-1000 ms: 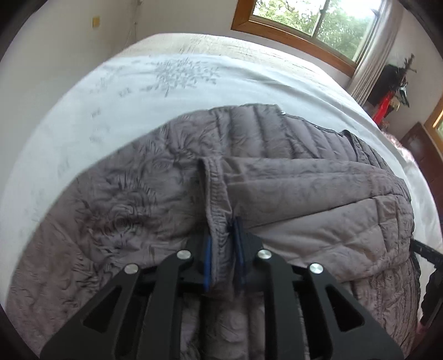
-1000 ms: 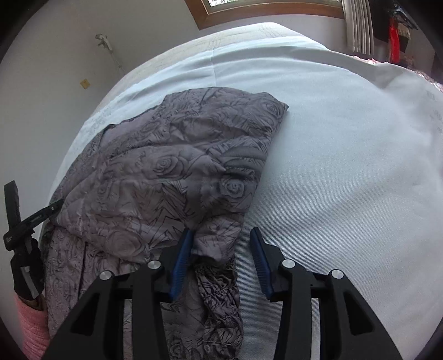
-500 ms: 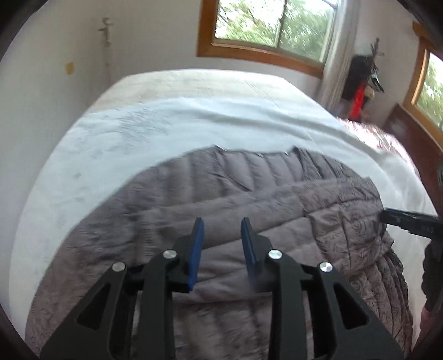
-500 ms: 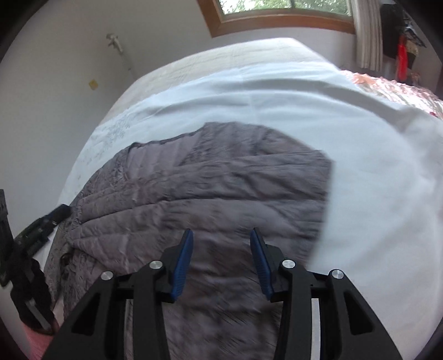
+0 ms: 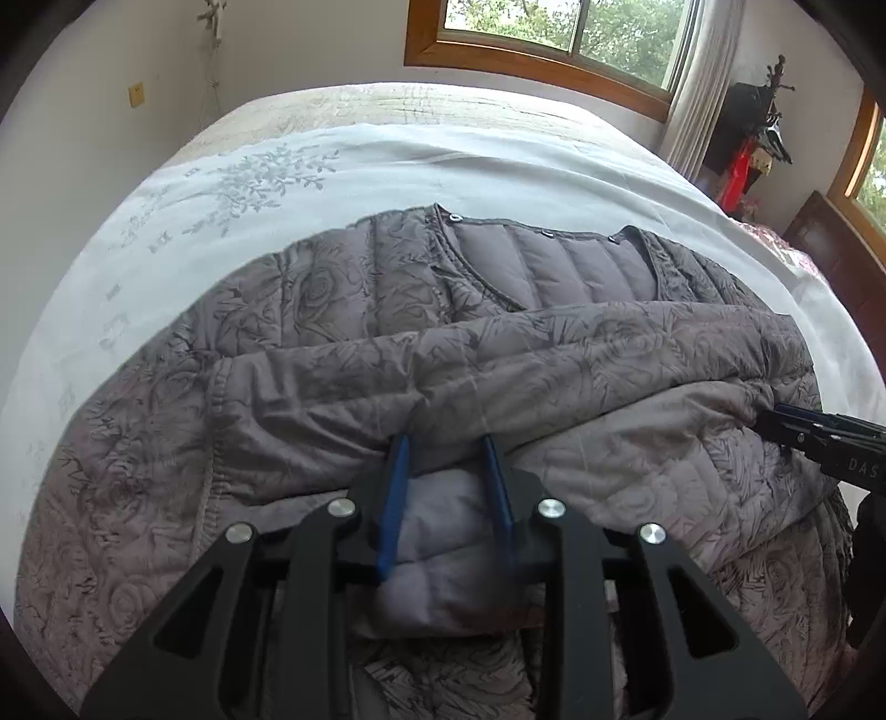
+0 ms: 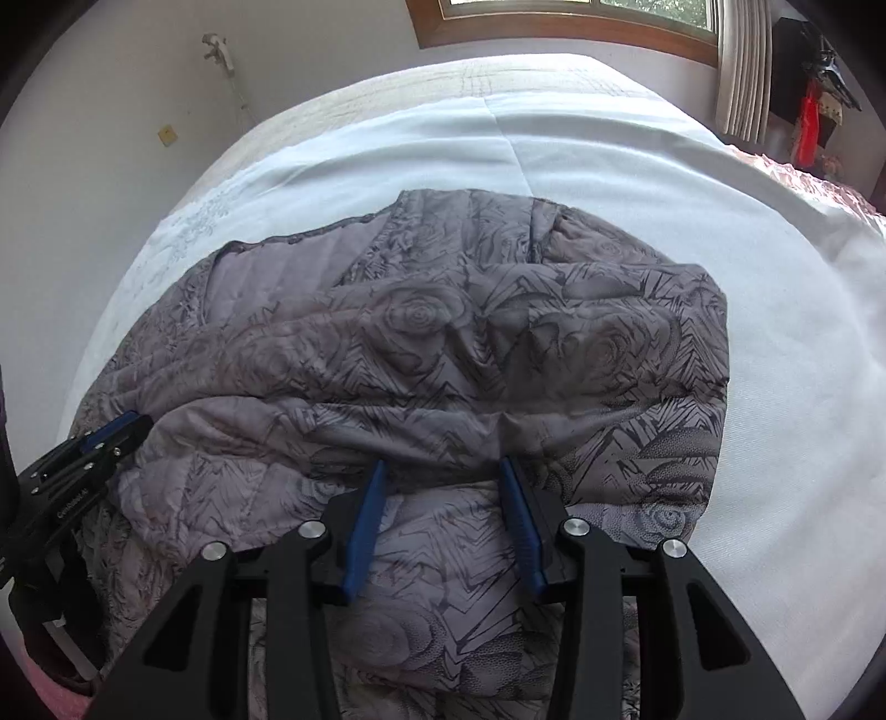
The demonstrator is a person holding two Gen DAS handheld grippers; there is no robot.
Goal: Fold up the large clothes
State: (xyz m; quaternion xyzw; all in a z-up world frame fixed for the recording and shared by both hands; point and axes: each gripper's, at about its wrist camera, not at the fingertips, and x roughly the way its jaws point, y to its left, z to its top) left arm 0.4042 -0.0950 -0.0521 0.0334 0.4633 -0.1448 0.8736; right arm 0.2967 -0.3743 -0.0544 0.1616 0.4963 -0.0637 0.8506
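Observation:
A grey-brown quilted jacket with a rose print [image 5: 387,310] lies on the white bed sheet [image 5: 277,166], collar toward the far side, both sleeves folded across its body. It also shows in the right wrist view [image 6: 443,332]. My left gripper [image 5: 446,443] is open and empty, its blue pads at the lower edge of the folded sleeve [image 5: 498,371]. My right gripper [image 6: 443,468] is open and empty over the jacket's right half. Each gripper shows at the side of the other's view: the right gripper [image 5: 819,432], the left gripper [image 6: 105,437].
The bed [image 6: 609,138] stretches well beyond the jacket to the far side and the right. A wood-framed window [image 5: 554,50] and a curtain [image 5: 698,94] stand behind it. A pink cover [image 6: 830,183] lies at the right edge.
Both grippers let go of the sleeve cloth and opened. Both pulled back and now sit lower over the jacket, with the sleeves lying folded across it.

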